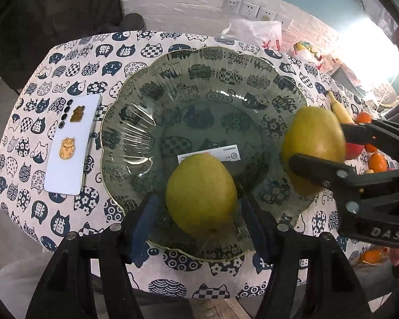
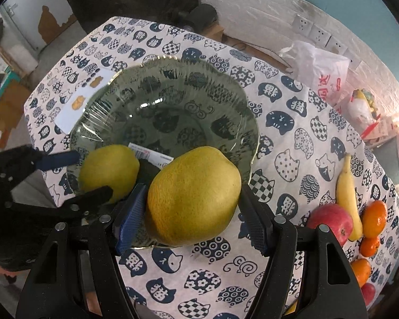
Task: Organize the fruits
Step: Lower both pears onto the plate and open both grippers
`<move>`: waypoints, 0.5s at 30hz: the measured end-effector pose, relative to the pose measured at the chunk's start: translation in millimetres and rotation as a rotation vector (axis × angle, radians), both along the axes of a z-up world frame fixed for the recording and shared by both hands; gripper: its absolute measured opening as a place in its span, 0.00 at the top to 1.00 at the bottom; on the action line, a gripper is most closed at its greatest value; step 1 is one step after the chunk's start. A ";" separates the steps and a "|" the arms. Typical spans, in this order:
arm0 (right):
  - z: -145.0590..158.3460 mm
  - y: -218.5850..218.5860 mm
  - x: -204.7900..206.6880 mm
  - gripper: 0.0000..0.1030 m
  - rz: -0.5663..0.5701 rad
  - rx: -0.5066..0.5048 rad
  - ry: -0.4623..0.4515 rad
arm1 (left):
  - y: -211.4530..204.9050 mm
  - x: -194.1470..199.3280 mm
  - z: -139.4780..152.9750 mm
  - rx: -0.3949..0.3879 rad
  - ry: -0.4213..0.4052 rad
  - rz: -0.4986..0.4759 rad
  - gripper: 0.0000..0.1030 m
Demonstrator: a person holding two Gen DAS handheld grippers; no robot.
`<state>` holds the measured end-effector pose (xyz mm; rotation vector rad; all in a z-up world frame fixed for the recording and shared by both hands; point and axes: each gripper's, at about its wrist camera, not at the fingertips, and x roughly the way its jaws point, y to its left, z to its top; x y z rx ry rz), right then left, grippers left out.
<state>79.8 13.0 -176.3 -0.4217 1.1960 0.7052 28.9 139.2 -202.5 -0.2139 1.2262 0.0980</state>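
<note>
A large glass plate (image 1: 135, 122) with a scalloped rim sits on the cat-print tablecloth; it also shows in the right wrist view (image 2: 173, 101). My left gripper (image 1: 199, 207) is open around a yellow-green pear (image 1: 200, 194) that rests in the plate's near part, with a gap on both sides. My right gripper (image 2: 192, 207) is shut on a second yellow-green pear (image 2: 194, 194) and holds it over the plate's near right rim. In the left wrist view this pear (image 1: 314, 135) and the right gripper (image 1: 329, 154) are at the right. The left gripper (image 2: 74, 175) and its pear (image 2: 109, 170) show at the left of the right wrist view.
A white phone (image 1: 69, 143) with gold cat stickers lies left of the plate. A banana (image 2: 347, 194), a red apple (image 2: 331, 220) and several oranges (image 2: 373, 218) lie at the right of the table. A white plastic bag (image 2: 316, 71) stands at the back by the wall.
</note>
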 end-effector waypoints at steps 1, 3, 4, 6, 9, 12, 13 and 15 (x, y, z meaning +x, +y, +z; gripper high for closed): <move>0.9 0.5 0.1 0.37 0.002 0.012 0.006 | 0.4 -1.0 -0.2 -0.004 0.006 0.001 0.35; 7.8 3.0 -0.2 0.42 0.009 0.025 -0.013 | 0.3 -1.8 -0.1 -0.007 0.010 -0.001 0.35; 10.8 4.1 -0.1 0.42 0.007 0.025 -0.026 | 0.0 -2.3 -0.4 -0.002 0.010 -0.002 0.35; 14.7 5.2 1.8 0.41 -0.002 0.030 -0.023 | -0.6 -4.4 -0.3 0.005 0.011 -0.005 0.35; 18.0 3.9 3.0 0.40 -0.020 0.043 -0.008 | -0.6 -6.3 0.1 0.008 0.015 0.004 0.34; 23.5 0.8 -0.1 0.36 -0.022 0.043 -0.019 | 0.4 -7.7 6.0 -0.002 -0.003 0.017 0.32; 25.9 -1.0 -1.3 0.35 -0.022 0.047 -0.023 | 0.6 -7.7 8.1 -0.005 -0.009 0.020 0.32; 30.7 -5.4 -3.5 0.30 -0.026 0.052 -0.034 | 0.3 -7.2 13.4 -0.008 -0.024 0.027 0.32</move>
